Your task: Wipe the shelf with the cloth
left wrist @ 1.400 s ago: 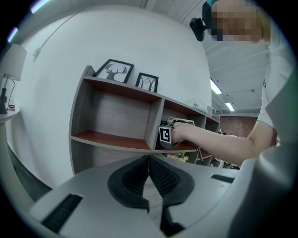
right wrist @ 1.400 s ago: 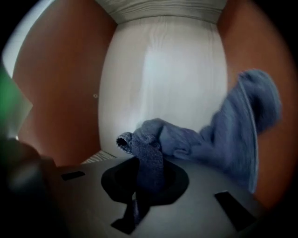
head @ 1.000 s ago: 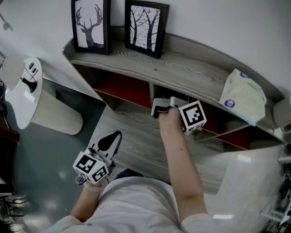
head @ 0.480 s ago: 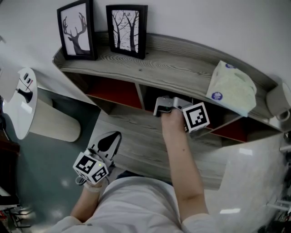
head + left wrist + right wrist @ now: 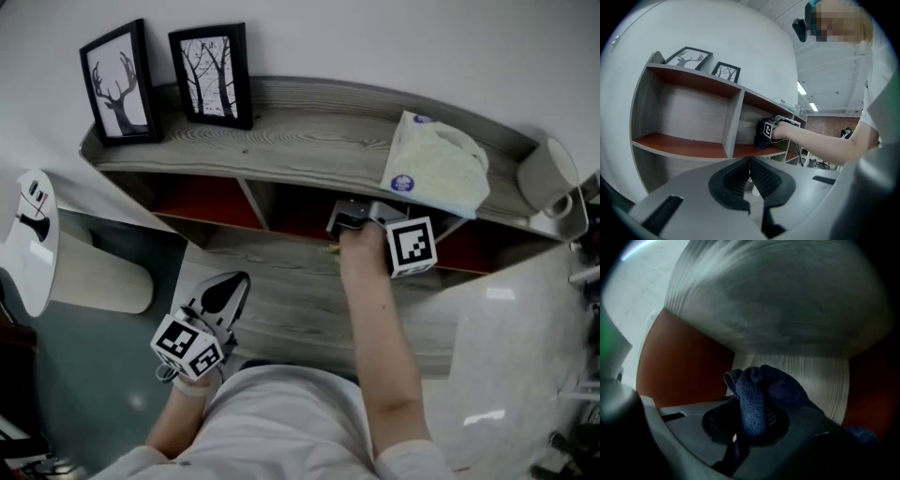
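Note:
The grey wooden shelf unit (image 5: 300, 136) has red-lined compartments under its top board. My right gripper (image 5: 351, 218) reaches into the middle compartment, its tips hidden under the board. It is shut on a dark blue cloth (image 5: 757, 397), which bunches up between the jaws in front of a red panel (image 5: 679, 362) and a grey wood panel (image 5: 787, 319). The left gripper view shows the cloth (image 5: 761, 139) down at the red shelf board. My left gripper (image 5: 223, 294) hangs low at the left, away from the shelf, shut with nothing in it (image 5: 750, 172).
Two framed pictures (image 5: 117, 82) (image 5: 214, 73) stand on the top board at the left. A tissue pack (image 5: 436, 173) and a pale roll (image 5: 548, 178) sit at its right end. A white stand (image 5: 28, 239) and a beige cylinder (image 5: 98, 272) are on the floor at left.
My right gripper with the cloth has slid to the right inside the compartment, away from the divider. The head view has swung right. The left gripper has stayed put.

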`<state>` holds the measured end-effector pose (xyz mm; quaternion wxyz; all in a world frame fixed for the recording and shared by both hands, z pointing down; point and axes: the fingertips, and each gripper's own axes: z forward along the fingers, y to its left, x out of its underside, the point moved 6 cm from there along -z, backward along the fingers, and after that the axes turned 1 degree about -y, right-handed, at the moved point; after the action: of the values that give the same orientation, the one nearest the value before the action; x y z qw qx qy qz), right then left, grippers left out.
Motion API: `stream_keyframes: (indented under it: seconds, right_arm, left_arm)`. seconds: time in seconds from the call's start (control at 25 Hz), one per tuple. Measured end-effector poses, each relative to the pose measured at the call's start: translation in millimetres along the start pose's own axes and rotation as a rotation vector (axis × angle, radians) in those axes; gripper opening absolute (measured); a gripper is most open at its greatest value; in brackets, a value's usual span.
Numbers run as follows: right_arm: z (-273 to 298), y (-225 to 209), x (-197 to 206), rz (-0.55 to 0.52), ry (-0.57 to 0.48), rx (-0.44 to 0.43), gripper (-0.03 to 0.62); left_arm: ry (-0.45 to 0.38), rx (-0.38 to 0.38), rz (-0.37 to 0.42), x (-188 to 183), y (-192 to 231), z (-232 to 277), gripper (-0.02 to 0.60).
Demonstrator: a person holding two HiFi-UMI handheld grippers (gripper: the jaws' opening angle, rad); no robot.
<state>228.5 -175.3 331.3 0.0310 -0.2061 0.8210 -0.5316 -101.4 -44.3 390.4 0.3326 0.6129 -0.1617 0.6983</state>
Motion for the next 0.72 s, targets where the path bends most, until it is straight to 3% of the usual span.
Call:
stream_keyframes:
  seconds: [0.4,0.72]
  right_arm:
    - [-3,-9,-34,-0.035,-0.084,0.05,0.026]
    - [-14,-1,-33,-0.009,-0.051,0.088,0.026]
  left_arm:
    - [-0.012,0.058,0.01,-5,-9,23,0.015]
    - [-0.015,0.077,0.009,-8,-8,22,0.015]
